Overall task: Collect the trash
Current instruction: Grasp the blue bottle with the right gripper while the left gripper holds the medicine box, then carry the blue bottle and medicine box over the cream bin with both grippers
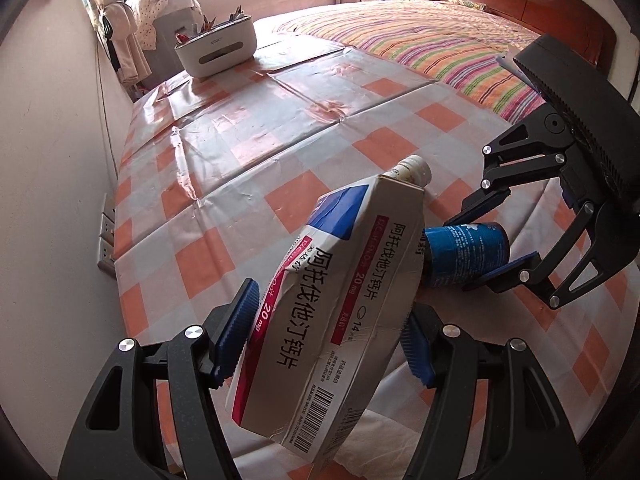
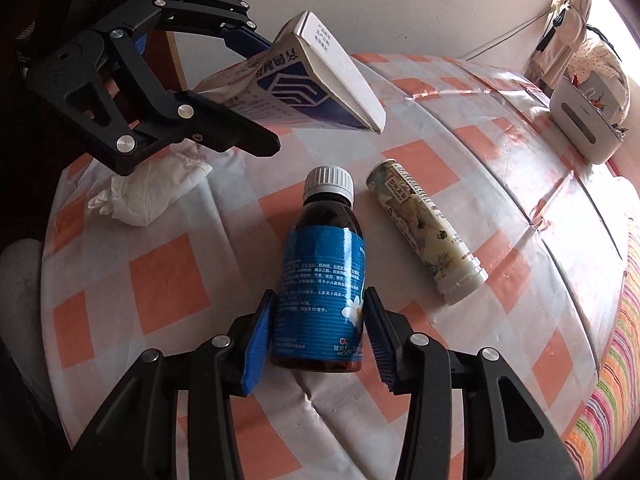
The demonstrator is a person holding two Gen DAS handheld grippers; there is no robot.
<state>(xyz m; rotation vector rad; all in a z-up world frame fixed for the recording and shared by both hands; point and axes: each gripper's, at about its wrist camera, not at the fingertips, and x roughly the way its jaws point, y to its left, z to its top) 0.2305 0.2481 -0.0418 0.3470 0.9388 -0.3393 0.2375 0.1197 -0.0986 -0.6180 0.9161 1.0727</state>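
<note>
My left gripper (image 1: 328,336) is shut on a white, blue and red medicine box (image 1: 332,300), which hangs tilted above the checked tablecloth (image 1: 240,160). The right wrist view shows the same box (image 2: 320,80) raised in the left gripper (image 2: 272,96) at the upper left. A brown bottle with a blue label and grey cap (image 2: 320,272) lies on the cloth. My right gripper (image 2: 320,332) has both blue pads pressed against its sides. A cream printed tube (image 2: 428,236) lies just right of the bottle. A crumpled white tissue (image 2: 148,192) lies at the left.
A white desk organizer (image 1: 218,48) with pens stands at the far end of the table. A bed with a striped cover (image 1: 420,40) borders the table's right side. The wall with sockets (image 1: 106,236) runs along the left.
</note>
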